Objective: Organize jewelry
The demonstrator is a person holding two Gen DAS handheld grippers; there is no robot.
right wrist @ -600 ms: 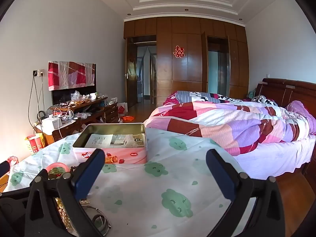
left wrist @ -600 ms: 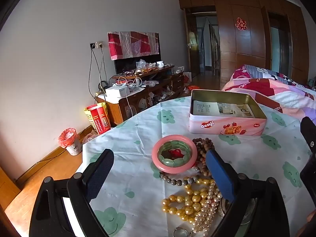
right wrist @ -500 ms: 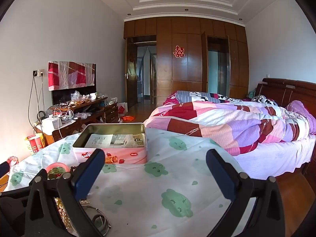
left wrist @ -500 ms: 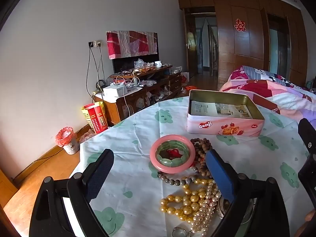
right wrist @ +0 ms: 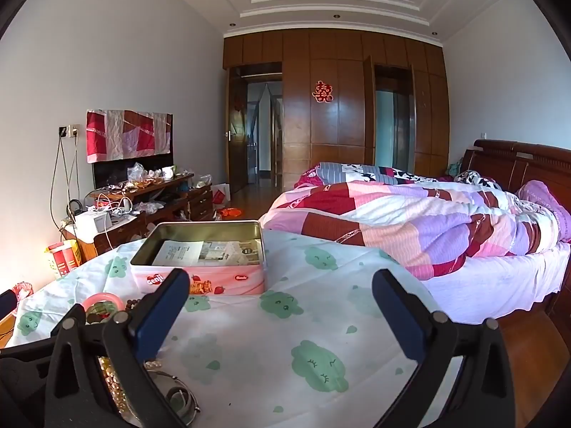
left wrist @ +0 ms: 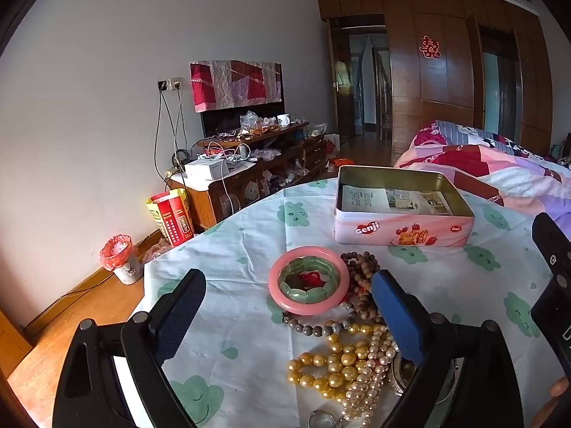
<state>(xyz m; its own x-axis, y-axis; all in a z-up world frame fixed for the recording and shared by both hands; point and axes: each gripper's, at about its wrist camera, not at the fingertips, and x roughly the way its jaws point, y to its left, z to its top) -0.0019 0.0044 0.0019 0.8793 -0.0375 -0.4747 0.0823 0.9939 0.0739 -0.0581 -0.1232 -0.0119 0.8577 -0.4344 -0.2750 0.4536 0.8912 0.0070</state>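
A heap of jewelry lies on the round table: a pink bangle with a green stone bracelet inside it, brown wooden beads, a grey bead strand, gold pearls and pale pearls. Behind them stands an open pink tin lined with paper. My left gripper hangs open over the heap, touching nothing. My right gripper is open above bare cloth, right of the tin; the bangle shows behind its left finger.
The table carries a white cloth with green cloud prints. A bed with a patchwork quilt lies to the right. A cluttered wooden cabinet, a red-and-yellow box and a small bin stand by the left wall.
The left gripper has drifted slightly, so the jewelry heap and tin sit a little lower and more leftward in its view. The right gripper has hardly moved. Both stay open.
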